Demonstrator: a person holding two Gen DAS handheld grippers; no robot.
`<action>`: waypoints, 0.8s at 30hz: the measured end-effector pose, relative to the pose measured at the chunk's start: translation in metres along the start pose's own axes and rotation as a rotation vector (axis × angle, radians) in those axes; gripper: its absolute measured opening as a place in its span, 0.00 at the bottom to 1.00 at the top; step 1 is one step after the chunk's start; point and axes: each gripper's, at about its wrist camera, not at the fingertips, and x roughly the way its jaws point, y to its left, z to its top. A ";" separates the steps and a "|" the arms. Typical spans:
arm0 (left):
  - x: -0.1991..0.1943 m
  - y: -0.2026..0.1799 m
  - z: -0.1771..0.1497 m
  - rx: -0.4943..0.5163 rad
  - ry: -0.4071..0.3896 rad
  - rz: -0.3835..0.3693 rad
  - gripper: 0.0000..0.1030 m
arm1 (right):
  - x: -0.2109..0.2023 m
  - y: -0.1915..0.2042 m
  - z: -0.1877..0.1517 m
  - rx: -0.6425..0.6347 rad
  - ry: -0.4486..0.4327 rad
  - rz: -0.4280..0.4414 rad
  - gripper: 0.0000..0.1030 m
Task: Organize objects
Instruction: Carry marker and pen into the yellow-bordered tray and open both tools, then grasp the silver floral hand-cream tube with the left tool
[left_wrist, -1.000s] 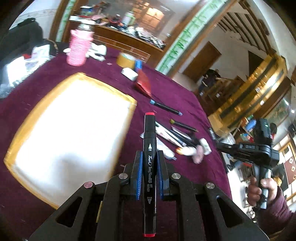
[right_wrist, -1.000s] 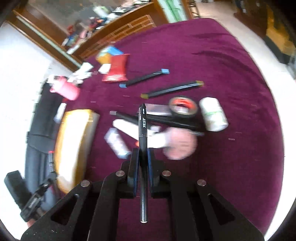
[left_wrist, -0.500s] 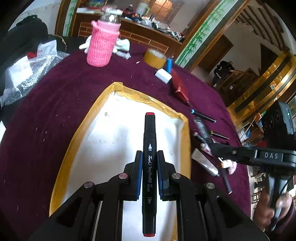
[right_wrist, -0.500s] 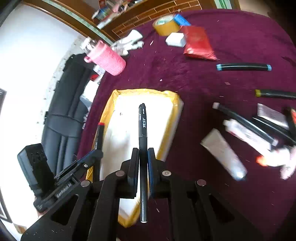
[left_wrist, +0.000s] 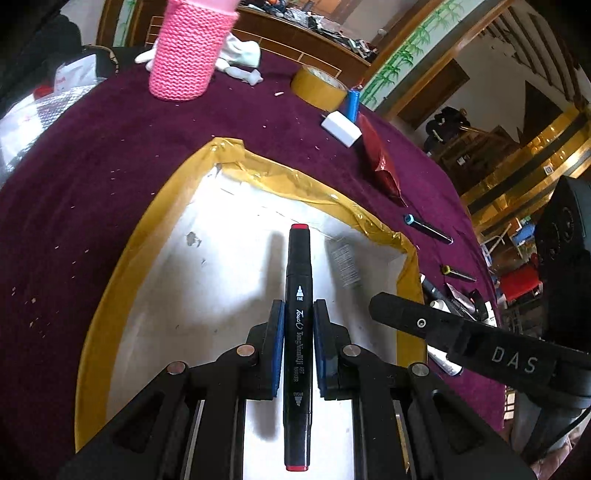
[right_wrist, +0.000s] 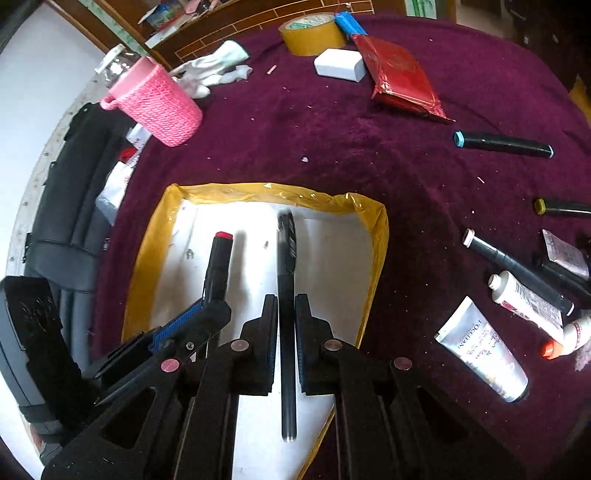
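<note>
We held both tools over the tape-edged white box (right_wrist: 373, 236), the collecting place, at the table's 7 o'clock. The left gripper (left_wrist: 298, 314), its jaws opening, had the red-capped art marker (left_wrist: 298, 332) between barely parted pads for release. The right gripper (right_wrist: 286, 308) was clamped on a black pen (right_wrist: 286, 295), awaiting its turn, we judged.

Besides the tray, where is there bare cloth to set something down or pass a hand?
Bare cloth lies between the tray's yellow rim, the pink knitted cup and the red packet. Crowded: the tubes and markers beyond the tray's right side.
</note>
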 end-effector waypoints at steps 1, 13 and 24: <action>0.000 0.000 0.000 0.001 -0.004 -0.006 0.33 | 0.000 -0.001 0.000 0.005 0.000 -0.012 0.07; -0.020 0.022 -0.016 -0.161 -0.128 -0.100 0.45 | -0.050 -0.015 -0.008 0.037 -0.102 -0.059 0.10; -0.024 0.019 -0.043 -0.259 -0.143 -0.004 0.46 | -0.105 -0.080 -0.022 0.090 -0.166 -0.015 0.12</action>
